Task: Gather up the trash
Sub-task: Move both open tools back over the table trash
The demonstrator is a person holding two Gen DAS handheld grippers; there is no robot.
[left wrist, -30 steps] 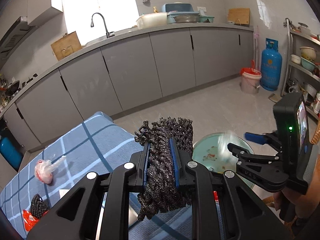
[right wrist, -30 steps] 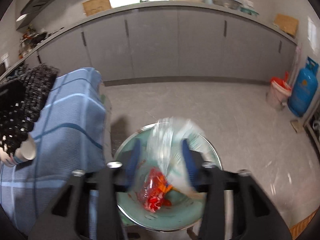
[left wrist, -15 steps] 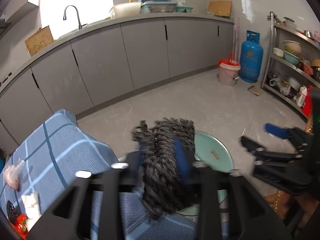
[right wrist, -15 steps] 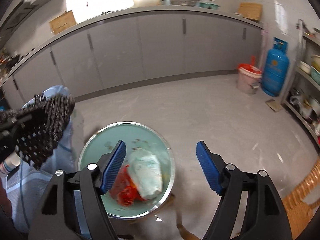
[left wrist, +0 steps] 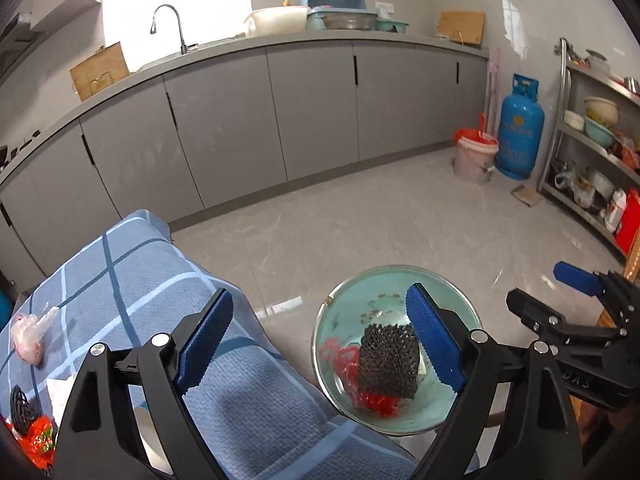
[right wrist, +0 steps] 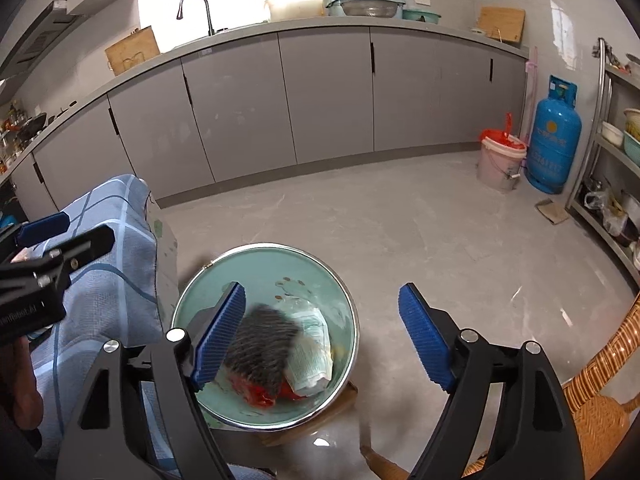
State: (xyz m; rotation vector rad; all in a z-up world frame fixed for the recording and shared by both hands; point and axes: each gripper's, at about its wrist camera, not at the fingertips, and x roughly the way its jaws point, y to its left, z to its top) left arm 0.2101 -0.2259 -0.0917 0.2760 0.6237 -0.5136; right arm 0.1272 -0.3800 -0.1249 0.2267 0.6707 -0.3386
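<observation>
Over a green basin (left wrist: 452,416) beside a blue checked table (left wrist: 256,412): left gripper (left wrist: 320,340) spread wide, empty; right gripper (right wrist: 322,334) likewise agape. Black mesh net (left wrist: 388,362) inside the basin, atop red wrapper (left wrist: 376,402) and a white packet (right wrist: 312,350). Drop step apparently complete. Next, likely back to the table for the pink bag (left wrist: 28,340), needing a light pinch.

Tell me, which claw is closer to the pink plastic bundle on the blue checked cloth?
Left. The left claw hangs open at the cloth's edge, the pink bundle lying off to its left. The right claw, also open, is over the basin, beyond the table.
</observation>
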